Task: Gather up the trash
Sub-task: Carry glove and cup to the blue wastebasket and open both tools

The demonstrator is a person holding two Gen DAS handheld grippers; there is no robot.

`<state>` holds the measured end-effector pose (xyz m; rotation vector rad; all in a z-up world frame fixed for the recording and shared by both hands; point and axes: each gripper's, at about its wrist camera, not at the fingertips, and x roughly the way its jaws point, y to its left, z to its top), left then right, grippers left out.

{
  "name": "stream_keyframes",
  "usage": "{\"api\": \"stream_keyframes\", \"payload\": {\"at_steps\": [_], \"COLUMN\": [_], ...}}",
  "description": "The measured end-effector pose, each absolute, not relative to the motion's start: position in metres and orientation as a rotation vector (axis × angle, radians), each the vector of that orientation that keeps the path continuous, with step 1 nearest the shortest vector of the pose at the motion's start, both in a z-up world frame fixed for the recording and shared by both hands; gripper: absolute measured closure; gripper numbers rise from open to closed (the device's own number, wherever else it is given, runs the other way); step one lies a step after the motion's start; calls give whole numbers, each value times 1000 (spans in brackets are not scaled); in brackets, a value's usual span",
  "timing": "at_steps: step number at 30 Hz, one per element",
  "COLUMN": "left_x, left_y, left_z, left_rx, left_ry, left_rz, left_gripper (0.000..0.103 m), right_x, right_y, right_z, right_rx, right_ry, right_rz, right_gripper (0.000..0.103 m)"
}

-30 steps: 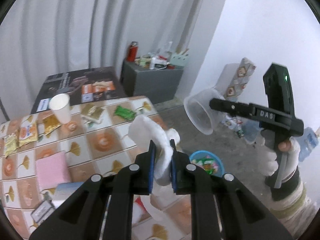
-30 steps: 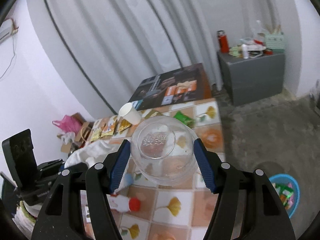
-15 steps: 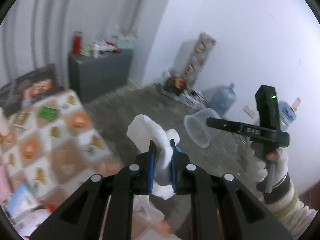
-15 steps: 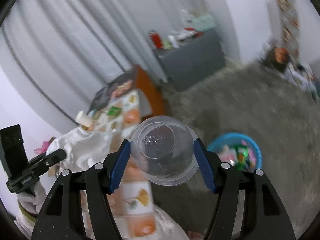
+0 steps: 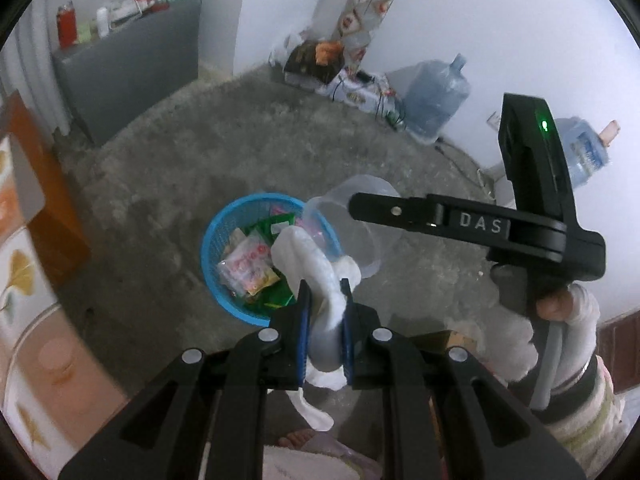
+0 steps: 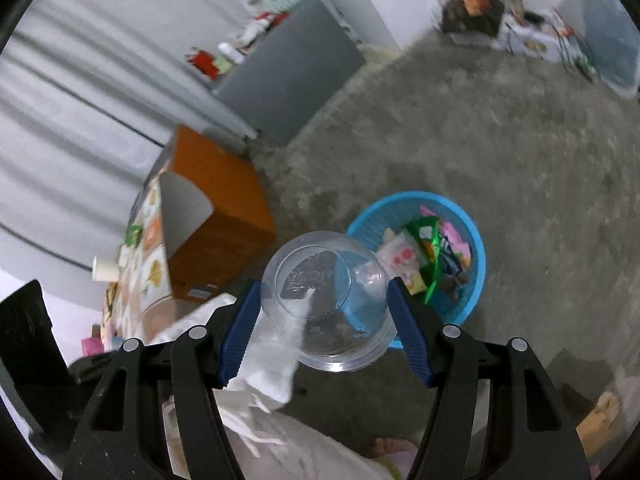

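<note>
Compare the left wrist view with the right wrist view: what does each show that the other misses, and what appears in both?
Only the left wrist view shows the water jugs by the wall and the right gripper's body from the side. Only the right wrist view shows the paper cup on the table. Both show the blue basket of wrappers, the clear plastic cup in the right jaws, and the white tissue in the left gripper.
</note>
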<state>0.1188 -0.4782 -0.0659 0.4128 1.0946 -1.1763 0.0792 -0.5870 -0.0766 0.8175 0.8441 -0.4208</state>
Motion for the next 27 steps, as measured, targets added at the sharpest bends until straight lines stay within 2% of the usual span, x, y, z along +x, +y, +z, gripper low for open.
{"api": "stream_keyframes", "payload": {"at_steps": [7,9,10,11,14,19,27], "left_x": [134,139,143,146,154,165,162], "left_y": [-527,-537,-542,-547,-552,-540,-506], "left_z": [-107,-122,-131,-137,-155,-158,-124], "left_rx": [460,462,462,461,445,377,317], "left_ry": [1103,1123,1141,1147,1158,1209,1152], "left_rz": [-1144,-1143,-1130,-1116,-1048,-1025,-1070], "left_gripper": [90,76,56,44,38,36,32], "right_x": [106,116,121,127,136,126,88], "right_y": [-619,-624,-627,-629,-633,-633,-616], "right_z": [-111,-120,-126,-136,-161,-187,-150], "right_rx": [852,838,832,825,806,821,770], "right_ry": [872,887,899,919,966,1006,901], "right_rz": [-455,-467,-472,-488,-511,-520,-527], "right_gripper": [41,40,40,39,34,34,33]}}
